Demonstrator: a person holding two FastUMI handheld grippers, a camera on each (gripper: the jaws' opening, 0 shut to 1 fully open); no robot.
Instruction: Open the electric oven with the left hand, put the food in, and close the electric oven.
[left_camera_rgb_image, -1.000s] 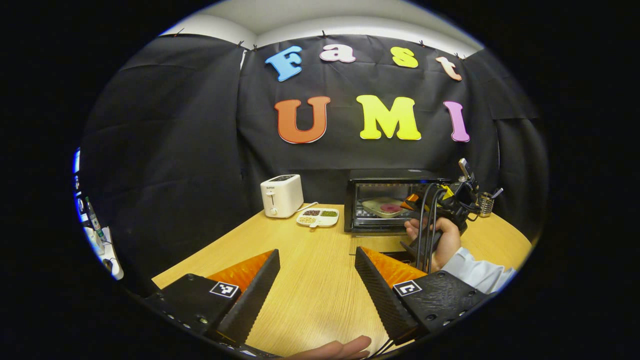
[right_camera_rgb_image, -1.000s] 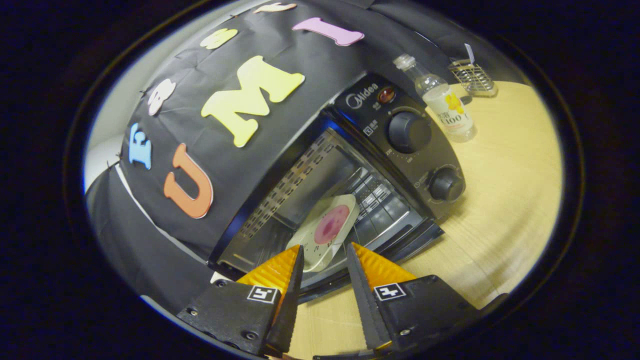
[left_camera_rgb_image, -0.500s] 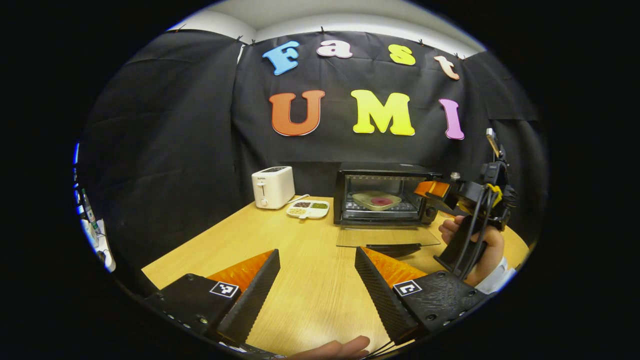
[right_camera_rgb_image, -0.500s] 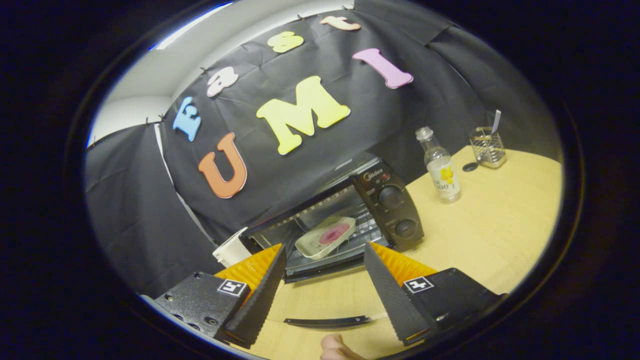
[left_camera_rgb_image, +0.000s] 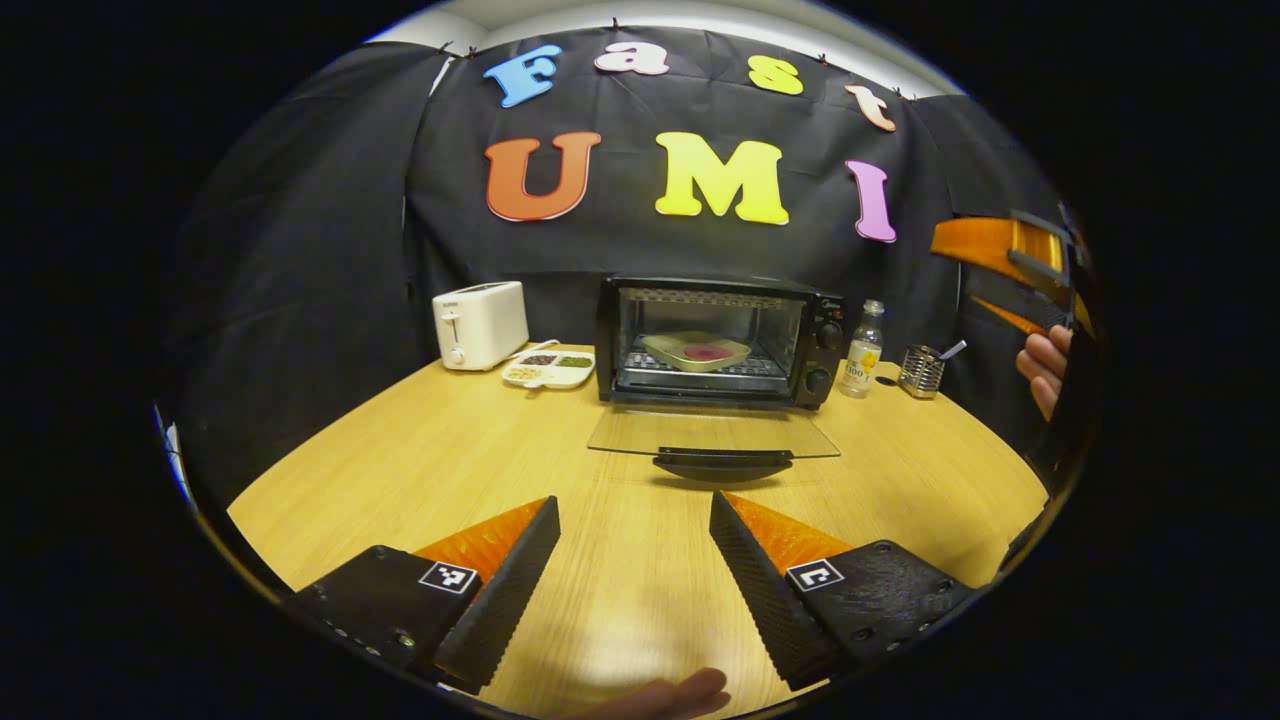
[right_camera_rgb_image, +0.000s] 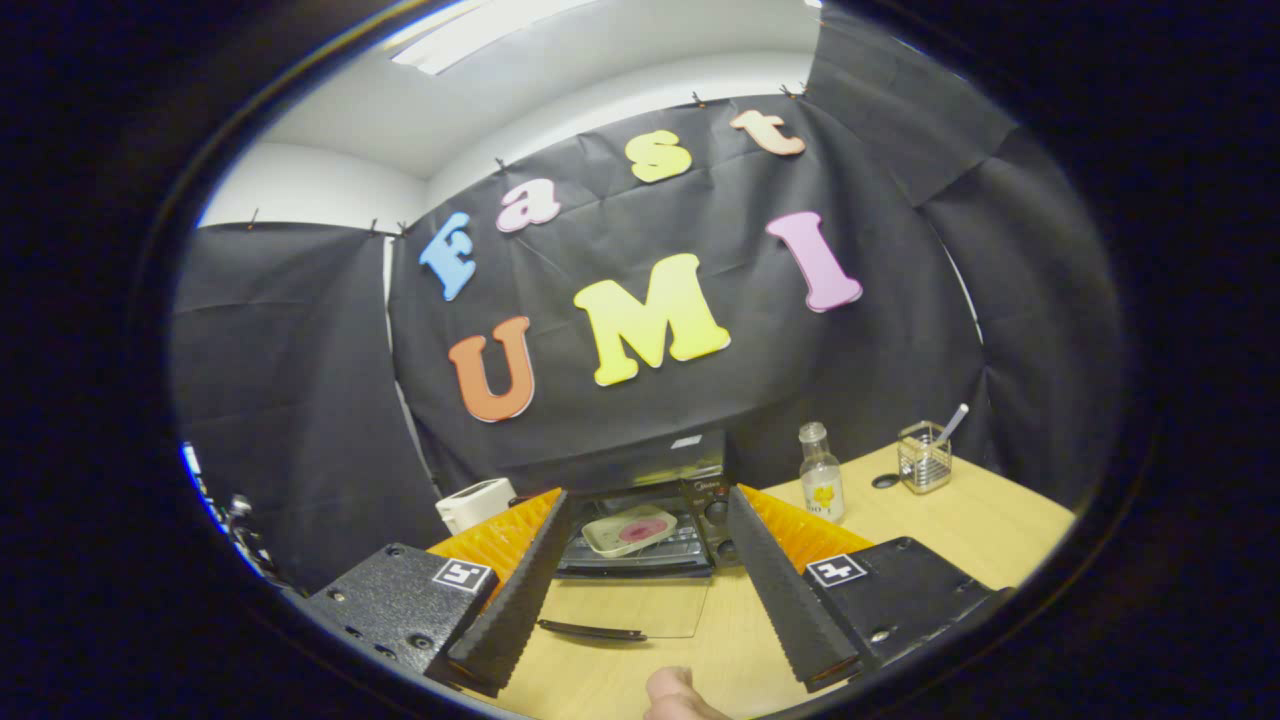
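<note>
A black electric oven (left_camera_rgb_image: 715, 340) stands at the back of the wooden table (left_camera_rgb_image: 420, 460), its glass door (left_camera_rgb_image: 712, 435) folded down flat. On the rack inside lies a pale plate with pink food (left_camera_rgb_image: 697, 350). My left gripper (left_camera_rgb_image: 633, 570) hovers open and empty over the near table, well short of the door. In the right gripper view the oven (right_camera_rgb_image: 640, 500) and its plate of food (right_camera_rgb_image: 628, 530) sit between the fingers of my right gripper (right_camera_rgb_image: 640, 590), which is open, empty and held high. That right gripper (left_camera_rgb_image: 1010, 265) and a hand (left_camera_rgb_image: 1045, 362) also appear at the far right of the left gripper view.
A white toaster (left_camera_rgb_image: 480, 323) and a divided snack dish (left_camera_rgb_image: 548, 368) stand left of the oven. Right of it are a small clear bottle (left_camera_rgb_image: 861, 350) and a wire cup (left_camera_rgb_image: 920, 370) holding a utensil. A fingertip (left_camera_rgb_image: 680, 692) shows at the bottom edge.
The right gripper has left the plate of food inside the oven, opened wider and drawn back up and to the right. The left gripper's view has pulled back and swung right, centring the oven.
</note>
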